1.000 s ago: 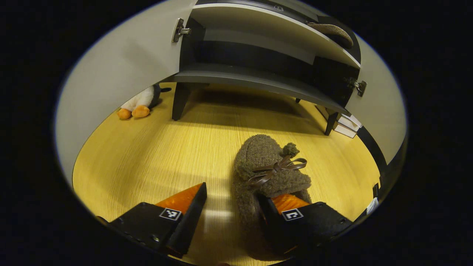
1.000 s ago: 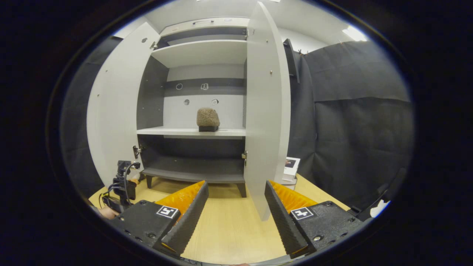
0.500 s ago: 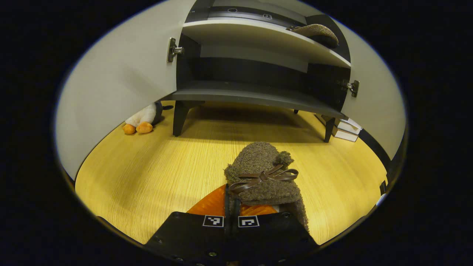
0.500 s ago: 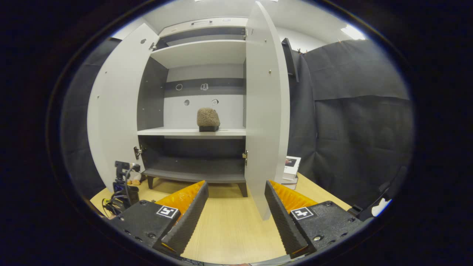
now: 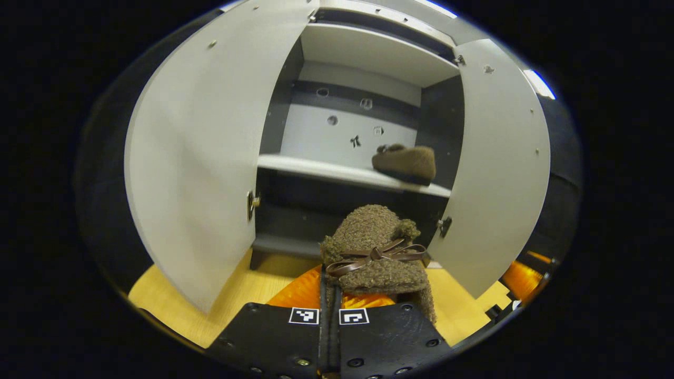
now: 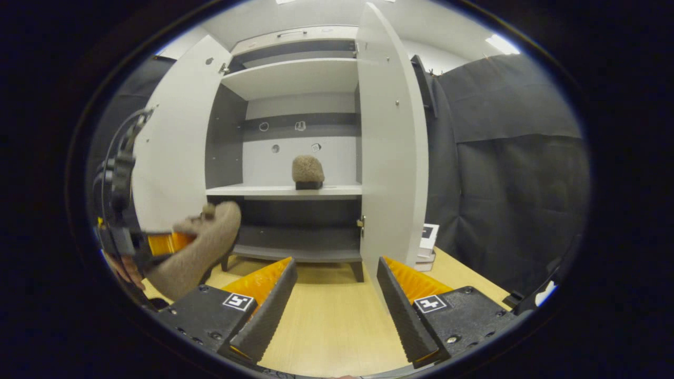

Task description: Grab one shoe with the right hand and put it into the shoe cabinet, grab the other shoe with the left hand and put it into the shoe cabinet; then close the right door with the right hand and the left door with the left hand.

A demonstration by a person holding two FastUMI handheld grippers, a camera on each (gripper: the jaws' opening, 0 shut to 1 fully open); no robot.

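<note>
While its fingers are pressed together at the bottom centre of the left gripper view, the left gripper (image 5: 330, 295) clamps the side wall of a fuzzy brown shoe (image 5: 375, 250), whose toe and bow point ahead toward the open shoe cabinet (image 5: 363, 52). The other shoe (image 5: 405, 163) rests on the middle shelf (image 5: 316, 168), right of centre. In the right gripper view, the right gripper (image 6: 337, 295) stands wide apart and empty over the wooden floor (image 6: 337, 337), with the left gripper and its shoe at lower left.
</note>
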